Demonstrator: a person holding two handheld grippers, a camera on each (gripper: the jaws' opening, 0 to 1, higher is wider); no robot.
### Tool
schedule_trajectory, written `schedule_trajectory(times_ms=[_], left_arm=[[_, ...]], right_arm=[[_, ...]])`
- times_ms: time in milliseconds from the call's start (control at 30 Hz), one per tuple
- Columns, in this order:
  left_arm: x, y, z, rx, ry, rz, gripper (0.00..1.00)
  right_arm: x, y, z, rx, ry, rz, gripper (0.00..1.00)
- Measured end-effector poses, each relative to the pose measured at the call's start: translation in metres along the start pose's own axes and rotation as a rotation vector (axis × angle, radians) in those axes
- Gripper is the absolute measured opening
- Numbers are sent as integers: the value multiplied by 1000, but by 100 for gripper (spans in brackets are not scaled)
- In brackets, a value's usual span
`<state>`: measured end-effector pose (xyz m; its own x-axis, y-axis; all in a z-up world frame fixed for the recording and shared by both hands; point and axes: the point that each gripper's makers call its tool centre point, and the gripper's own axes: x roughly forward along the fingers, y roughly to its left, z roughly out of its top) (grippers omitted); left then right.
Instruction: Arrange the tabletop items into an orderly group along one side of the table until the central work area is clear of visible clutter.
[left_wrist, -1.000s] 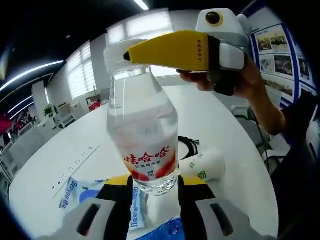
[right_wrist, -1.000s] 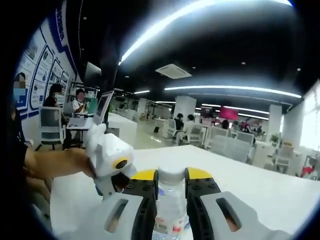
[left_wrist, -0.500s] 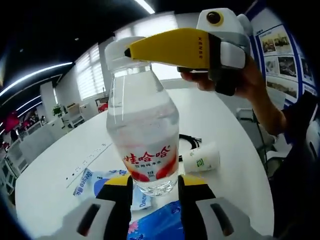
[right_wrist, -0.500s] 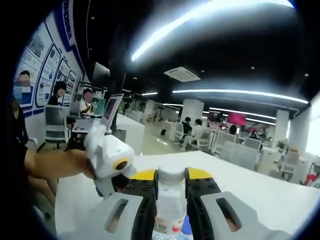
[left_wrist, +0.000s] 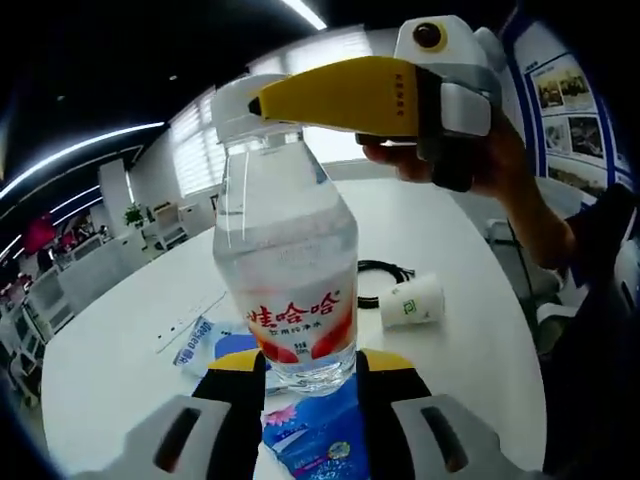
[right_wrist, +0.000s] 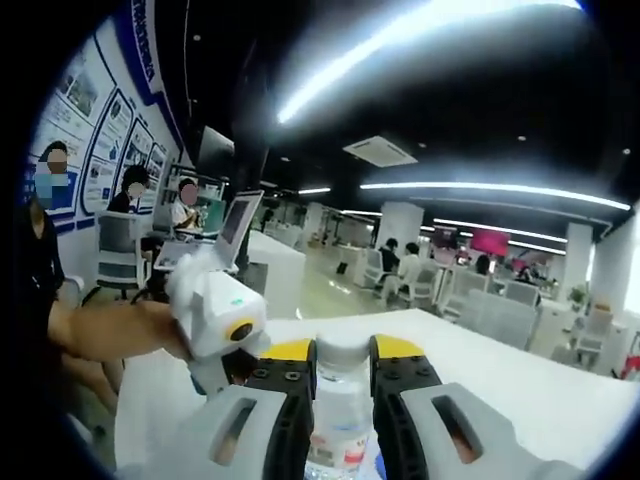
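A clear water bottle (left_wrist: 290, 260) with a red-lettered label is held upright above the white table (left_wrist: 450, 240). My left gripper (left_wrist: 310, 366) is shut on its base. My right gripper (left_wrist: 252, 106), held by a hand (left_wrist: 490, 160), comes in from the upper right with its yellow jaws shut on the white cap (left_wrist: 232, 98). In the right gripper view, my right gripper (right_wrist: 343, 352) clamps that cap (right_wrist: 343, 358), and the left gripper's white housing (right_wrist: 212, 305) sits just to the left in a person's hand.
A white paper cup (left_wrist: 412, 302) lies on its side on the table beside a coiled black cable (left_wrist: 382, 272). Blue packets (left_wrist: 312, 432) and a pale wrapper (left_wrist: 198, 342) lie below the bottle. Office desks and seated people (right_wrist: 185, 205) fill the background.
Both views have swung across the room while the two grippers keep the same hold on the bottle. More of the blue packets shows under the bottle.
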<state>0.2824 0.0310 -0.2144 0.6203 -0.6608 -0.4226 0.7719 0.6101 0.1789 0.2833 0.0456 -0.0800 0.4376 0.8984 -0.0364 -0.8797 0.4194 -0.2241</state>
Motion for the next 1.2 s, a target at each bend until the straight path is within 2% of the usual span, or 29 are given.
schedule_trajectory(times_ms=[200, 267, 567, 833, 1200], left_arm=[[-20, 12, -11, -11, 9, 44, 35], [-26, 23, -15, -19, 10, 56, 35], [-50, 36, -33, -48, 27, 107, 35], [-60, 45, -47, -59, 54, 135, 35], [-64, 54, -61, -77, 72, 149, 35]], right_arm=[[18, 12, 5, 8, -18, 32, 17], [25, 17, 6, 9, -19, 44, 17], [50, 36, 7, 17, -31, 95, 17], [67, 48, 3, 26, -27, 126, 17], [82, 53, -4, 38, -16, 140, 17]])
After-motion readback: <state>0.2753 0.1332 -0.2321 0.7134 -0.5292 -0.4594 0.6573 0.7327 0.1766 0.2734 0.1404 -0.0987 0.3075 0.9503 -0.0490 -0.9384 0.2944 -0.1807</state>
